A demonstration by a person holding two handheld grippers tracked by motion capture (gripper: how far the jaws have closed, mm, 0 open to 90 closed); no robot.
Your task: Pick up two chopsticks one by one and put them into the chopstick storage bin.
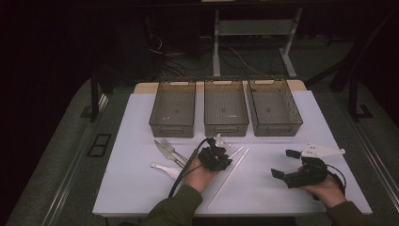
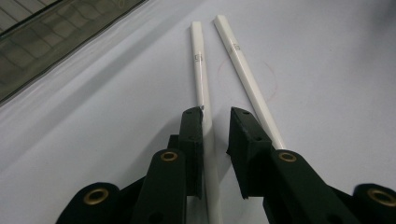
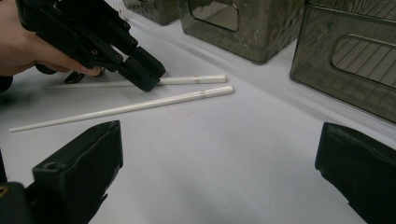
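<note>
I am holding a gripper in each hand at a white table (image 1: 141, 188), and I am working on a pair of white chopsticks. Nearest to me, my left gripper (image 2: 216, 121) is straddling one chopstick (image 2: 200, 79): its jaws are standing a narrow gap apart with the stick running between them, lying against the left jaw's inner face while the right jaw is not visibly touching it, so I judge it is bracketed rather than pinched. That stick's long axis is running the same way my jaws are pointing, straight away from me along the table, its square thick end farthest from the jaws. Just to its right, the second chopstick (image 2: 243, 70) is lying outside the jaws, passing under the right one, nearly parallel and spreading slightly apart at the far end. In the high view both sticks are lying on a slant, thick ends up and to the right towards the bins. My right gripper (image 1: 287, 164) is resting well off to the right, jaws spread wide and holding nothing; my left is clearly the nearer one. From the right gripper view, the left gripper (image 3: 144, 74) is sitting low on the farther stick. Beyond the sticks, three dark bins (image 1: 226, 129) are standing in a row along the far edge. A fork (image 1: 170, 147) and knife (image 1: 162, 150) are lying left of my left hand.
</note>
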